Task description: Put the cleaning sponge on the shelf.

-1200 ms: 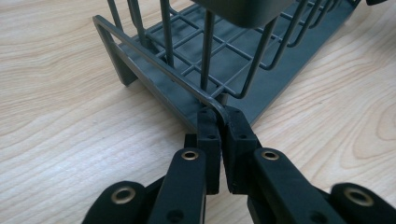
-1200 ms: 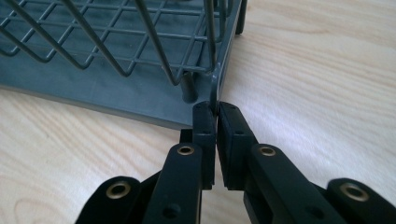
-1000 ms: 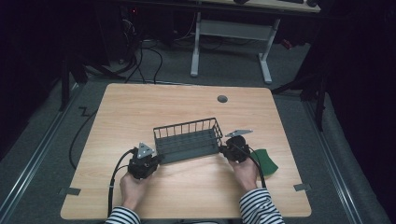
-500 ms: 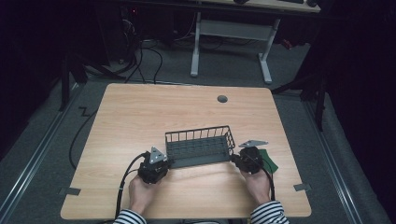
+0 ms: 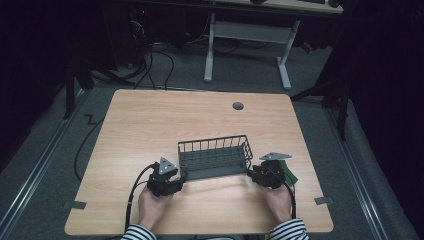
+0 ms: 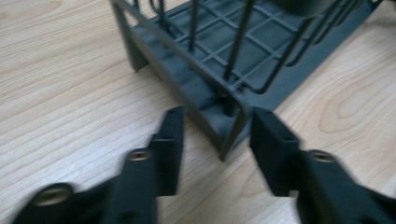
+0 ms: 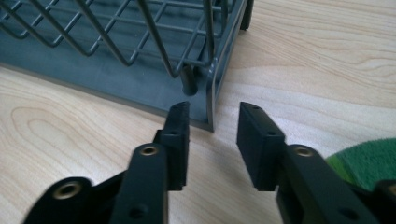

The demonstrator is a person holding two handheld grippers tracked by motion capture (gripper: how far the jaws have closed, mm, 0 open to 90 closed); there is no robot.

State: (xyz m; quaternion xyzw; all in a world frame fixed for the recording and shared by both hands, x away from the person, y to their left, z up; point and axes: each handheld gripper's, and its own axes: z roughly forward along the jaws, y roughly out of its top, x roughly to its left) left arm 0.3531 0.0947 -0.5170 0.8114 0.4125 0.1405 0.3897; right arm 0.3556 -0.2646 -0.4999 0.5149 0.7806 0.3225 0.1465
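Observation:
A dark grey wire rack (image 5: 214, 157) on a flat base stands on the wooden table (image 5: 150, 125), nearer its front. My left gripper (image 5: 179, 179) is at the rack's near left corner. In the left gripper view the left gripper (image 6: 215, 122) is open, and the corner post of the rack (image 6: 243, 42) stands between its jaws without touching them. My right gripper (image 5: 251, 174) is at the near right corner. The right gripper view shows the right gripper (image 7: 212, 112) open too, with the corner wire of the rack (image 7: 116, 60) just ahead of the gap.
A green cloth (image 5: 286, 170) lies on the table just right of the right gripper, and a patch of the green cloth (image 7: 369, 158) lies beside the right jaw. A round cable hole (image 5: 238, 105) sits near the table's far edge. Another desk's white legs (image 5: 210, 50) stand beyond.
Over the last second the rack and both grippers shifted right and slightly nearer. Over the last half second the rack has hardly moved.

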